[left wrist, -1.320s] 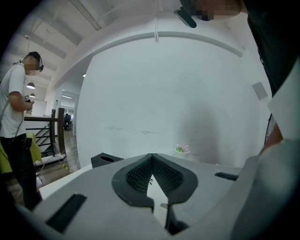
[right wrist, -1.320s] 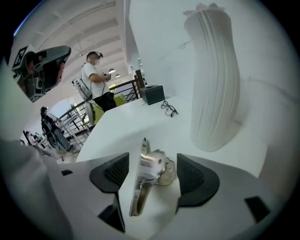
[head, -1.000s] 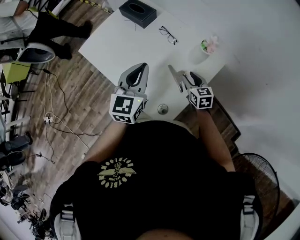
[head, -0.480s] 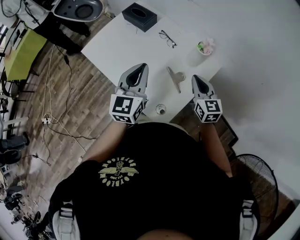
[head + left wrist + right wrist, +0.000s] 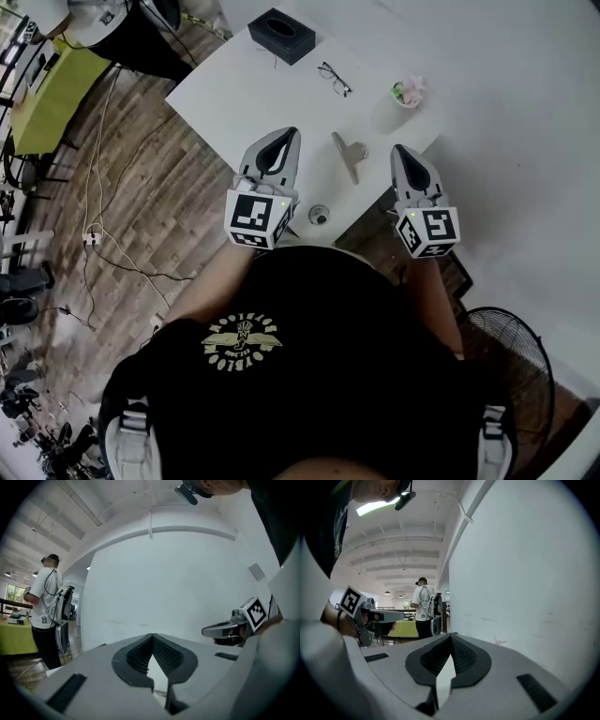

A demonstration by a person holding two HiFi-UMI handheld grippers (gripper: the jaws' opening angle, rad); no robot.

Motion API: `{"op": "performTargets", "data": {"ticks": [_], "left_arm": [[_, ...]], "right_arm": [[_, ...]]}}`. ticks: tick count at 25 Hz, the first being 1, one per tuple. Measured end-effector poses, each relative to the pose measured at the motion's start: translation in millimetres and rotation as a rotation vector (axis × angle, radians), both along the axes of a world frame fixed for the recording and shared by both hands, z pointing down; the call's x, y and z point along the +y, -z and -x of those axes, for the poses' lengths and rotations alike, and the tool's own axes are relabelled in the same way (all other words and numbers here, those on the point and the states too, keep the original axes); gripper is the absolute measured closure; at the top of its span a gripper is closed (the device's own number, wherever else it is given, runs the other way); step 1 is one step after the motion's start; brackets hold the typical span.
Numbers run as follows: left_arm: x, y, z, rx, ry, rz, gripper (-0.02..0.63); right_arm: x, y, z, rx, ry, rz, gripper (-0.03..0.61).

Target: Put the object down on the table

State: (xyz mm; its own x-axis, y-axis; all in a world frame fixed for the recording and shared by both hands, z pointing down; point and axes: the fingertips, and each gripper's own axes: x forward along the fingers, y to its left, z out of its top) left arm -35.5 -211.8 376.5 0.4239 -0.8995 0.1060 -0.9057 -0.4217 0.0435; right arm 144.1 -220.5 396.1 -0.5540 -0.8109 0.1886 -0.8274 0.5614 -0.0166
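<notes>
A grey metal clip-like object [image 5: 349, 154] lies on the white table [image 5: 234, 89], near its front edge and free of both grippers. My left gripper [image 5: 285, 139] hovers to its left, jaws shut and empty; its own view shows the tips [image 5: 152, 637] meeting. My right gripper [image 5: 400, 153] is off the table's right corner, to the right of the object, shut with nothing in it. In its own view the right gripper [image 5: 451, 635] points level at a white wall.
A black tissue box [image 5: 282, 34], a pair of glasses [image 5: 335, 78] and a small flower pot [image 5: 405, 93] sit farther back on the table. A small round thing [image 5: 320, 215] lies at the front edge. A fan [image 5: 514, 361] stands lower right. Another person [image 5: 424, 606] stands beyond.
The right gripper, open at the object a second ago, has closed empty and risen, drawing back to the right. The object stays on the table. The left gripper has shifted slightly.
</notes>
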Motion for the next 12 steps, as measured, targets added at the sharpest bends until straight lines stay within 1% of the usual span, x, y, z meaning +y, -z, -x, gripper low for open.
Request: {"op": "performTargets", "data": {"ticks": [3, 7, 12], "left_arm": [[7, 6, -4, 0.006, -0.008, -0.013, 0.607], [17, 14, -10, -0.001, -0.018, -0.029, 0.607], [23, 20, -14, -0.011, -0.018, -0.043, 0.607]], "right_arm": [[8, 23, 1, -0.002, 0.012, -0.046, 0.577], [19, 45, -3, 0.014, 0.002, -0.098, 0.578], [27, 43, -5, 0.010, -0.002, -0.089, 0.577]]}}
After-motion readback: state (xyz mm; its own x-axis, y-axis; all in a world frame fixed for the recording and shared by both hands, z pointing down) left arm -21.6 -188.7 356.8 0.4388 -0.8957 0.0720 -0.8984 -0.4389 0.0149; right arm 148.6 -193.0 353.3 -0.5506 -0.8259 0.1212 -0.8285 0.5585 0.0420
